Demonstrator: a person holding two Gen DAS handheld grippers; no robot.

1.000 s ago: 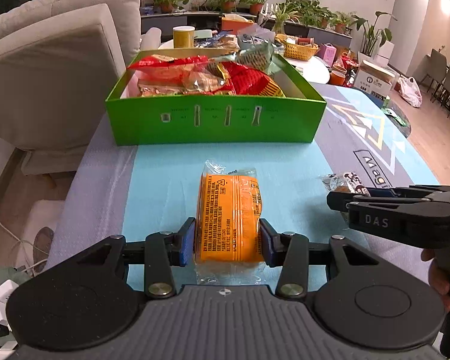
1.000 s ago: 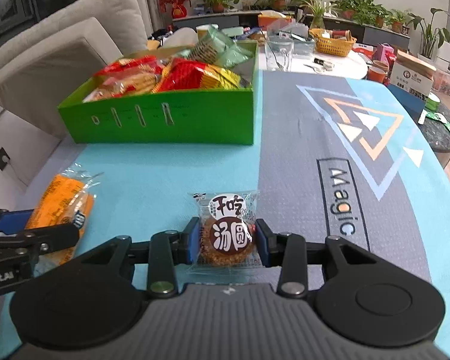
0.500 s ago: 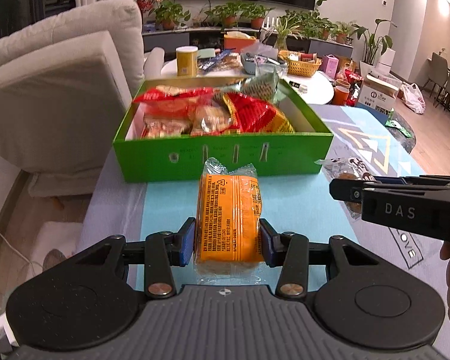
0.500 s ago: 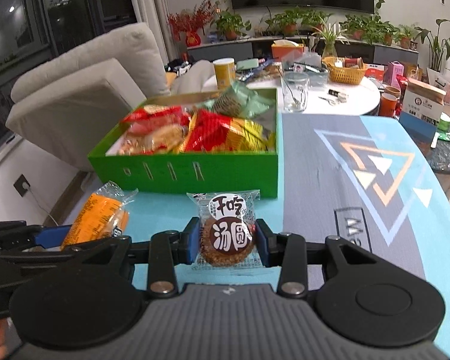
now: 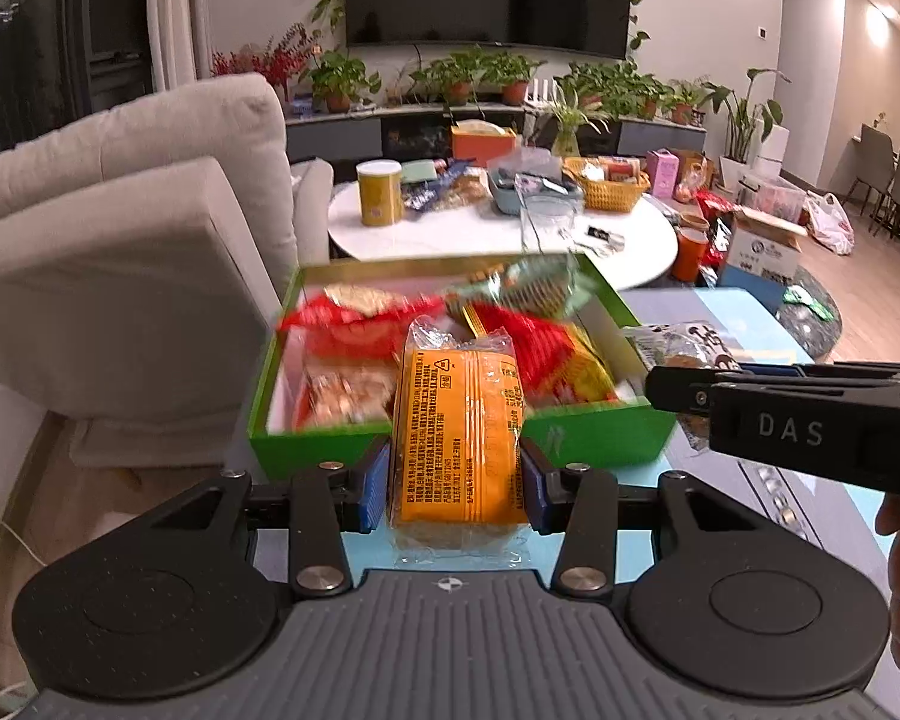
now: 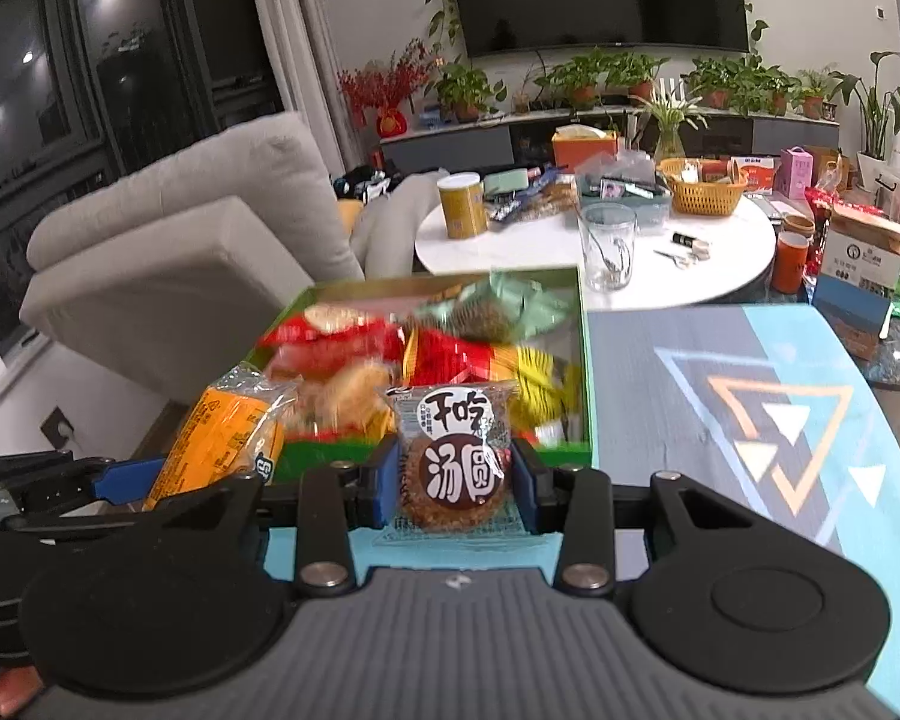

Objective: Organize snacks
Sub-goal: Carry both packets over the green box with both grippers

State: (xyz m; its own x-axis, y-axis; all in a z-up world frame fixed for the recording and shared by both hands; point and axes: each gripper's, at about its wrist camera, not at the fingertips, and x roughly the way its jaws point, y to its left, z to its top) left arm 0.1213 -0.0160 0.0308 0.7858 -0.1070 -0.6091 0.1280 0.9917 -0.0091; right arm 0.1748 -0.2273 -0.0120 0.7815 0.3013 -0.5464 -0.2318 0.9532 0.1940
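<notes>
Just in front of the green cardboard snack box (image 5: 594,441), two packets are held up off the blue-and-grey table mat (image 6: 720,420). An orange plastic-wrapped cake bar (image 5: 459,450) is clamped between the blue pads of the left gripper (image 5: 455,483), its top end seen overlapping the box's near wall. A clear-wrapped round brown biscuit with a black-and-white label (image 6: 455,468) is pinched in the right gripper (image 6: 456,489), also at the box's near edge. Red, yellow and pale green wrappers (image 5: 528,348) are piled inside the box, blurred. From the right wrist view, the orange bar is seen left of the biscuit, near it but apart. Behind the box, a round white table (image 6: 726,252) is crowded with a clear glass mug (image 6: 609,246) and a yellow tin (image 6: 462,204).
</notes>
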